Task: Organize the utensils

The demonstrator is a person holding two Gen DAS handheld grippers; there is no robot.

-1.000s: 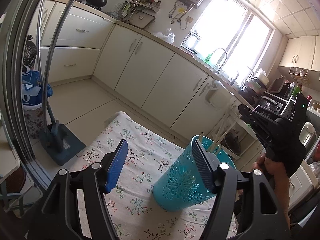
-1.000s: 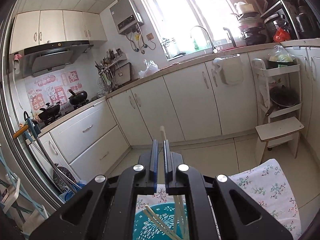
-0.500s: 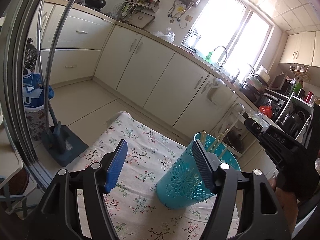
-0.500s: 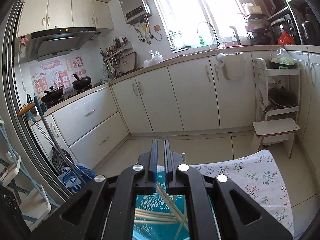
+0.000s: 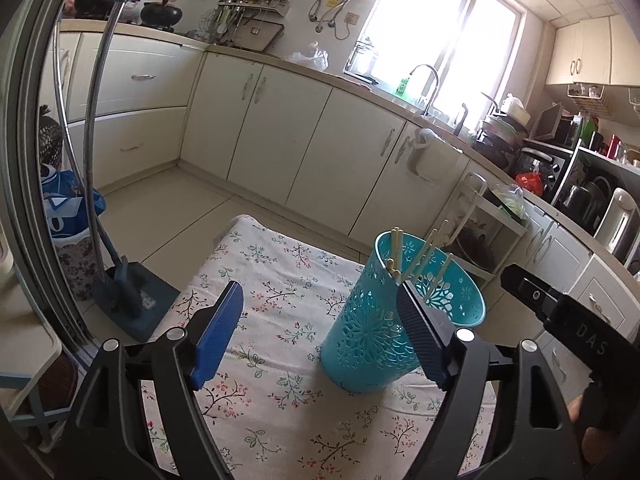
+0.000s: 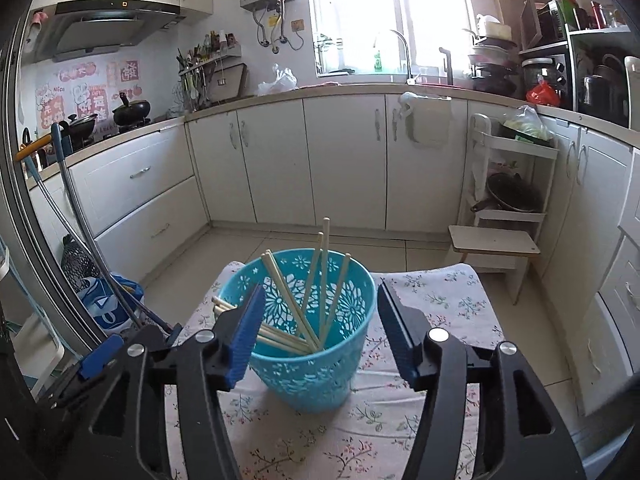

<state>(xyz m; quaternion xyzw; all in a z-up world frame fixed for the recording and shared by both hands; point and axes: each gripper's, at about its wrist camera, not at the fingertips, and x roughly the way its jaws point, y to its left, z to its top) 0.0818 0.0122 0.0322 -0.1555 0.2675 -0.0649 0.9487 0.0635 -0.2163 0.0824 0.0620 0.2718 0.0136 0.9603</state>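
A: What is the biggest thing here?

B: The table. It has a white cloth with little flowers on it

A: And what stands on the cloth?

B: A blue-green basket with holes cut like flowers. It stands upright near the middle of the cloth

A: What is in the basket?

B: Pale chopsticks. Some lean up past the rim, and some lie low across the inside

A: Where is the right gripper?

B: It hangs just in front of the basket, over its near rim. Its two blue pads are spread wide apart, and it holds nothing

A: And the left gripper?

B: It is spread wide too, with nothing in it. In its own view the basket sits by its right pad, and the cloth shows between the pads

A: Can you see one gripper from the other?

B: Yes. The right one shows black at the right edge of the left view, beside the basket
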